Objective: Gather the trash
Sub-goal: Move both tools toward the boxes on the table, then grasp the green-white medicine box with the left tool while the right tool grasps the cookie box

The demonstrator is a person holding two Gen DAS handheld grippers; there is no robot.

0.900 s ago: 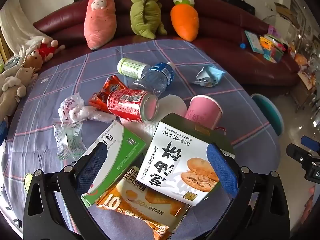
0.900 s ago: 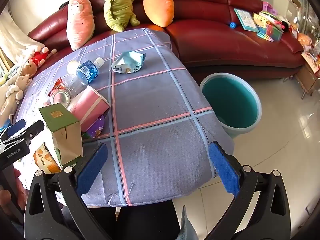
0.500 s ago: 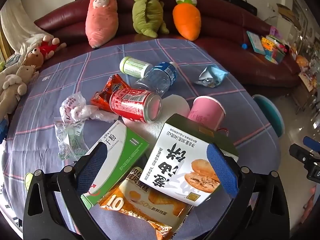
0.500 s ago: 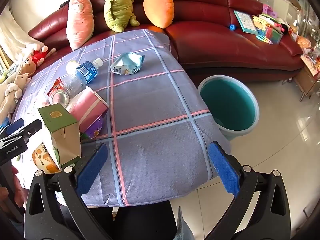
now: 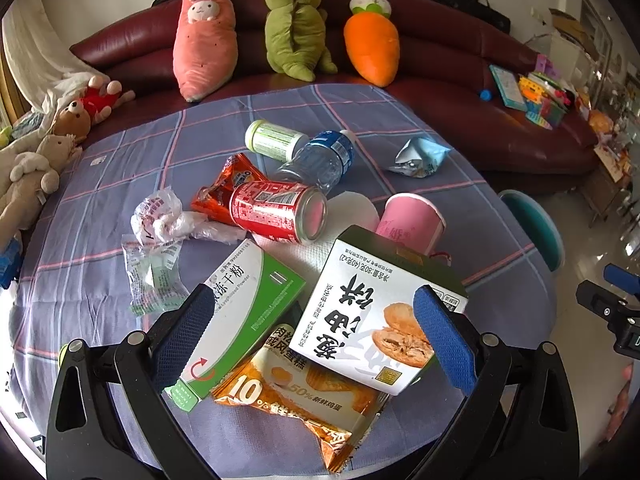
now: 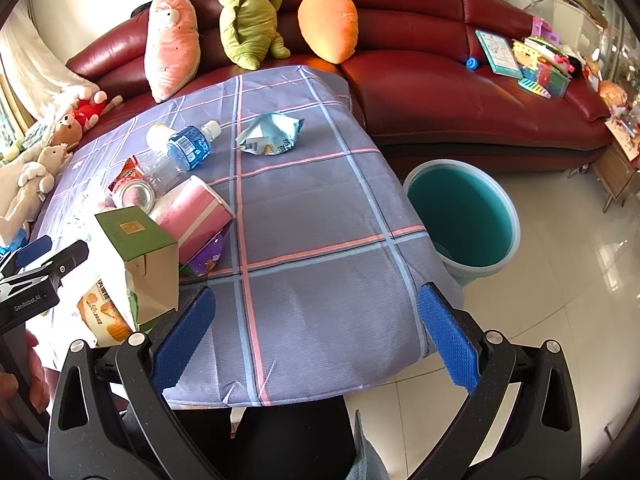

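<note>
Trash lies on a table with a purple checked cloth [image 5: 100,184]. My left gripper [image 5: 316,340] is open, low over the near pile: a white and green snack box [image 5: 372,312], a green and white flat box [image 5: 248,304] and an orange wrapper [image 5: 304,396]. Behind are a red can [image 5: 276,210], a pink cup [image 5: 408,220], a clear bottle [image 5: 324,160], a white-green jar [image 5: 272,140], a blue foil bag [image 5: 420,158] and crumpled plastic [image 5: 164,220]. My right gripper [image 6: 316,336] is open and empty over the table's near right corner. A teal bin [image 6: 468,216] stands on the floor right of the table.
A dark red sofa [image 6: 440,80] runs behind the table, with pink [image 5: 204,40], green [image 5: 296,28] and carrot [image 5: 372,44] plush toys on it. Teddy bears [image 5: 44,152] sit at the left. Books and toys [image 6: 532,64] lie on the sofa's right end. Tiled floor [image 6: 560,320] lies at the right.
Both grippers have drifted slightly; the views shift a little. No object on the table has moved. Both grippers stay open.
</note>
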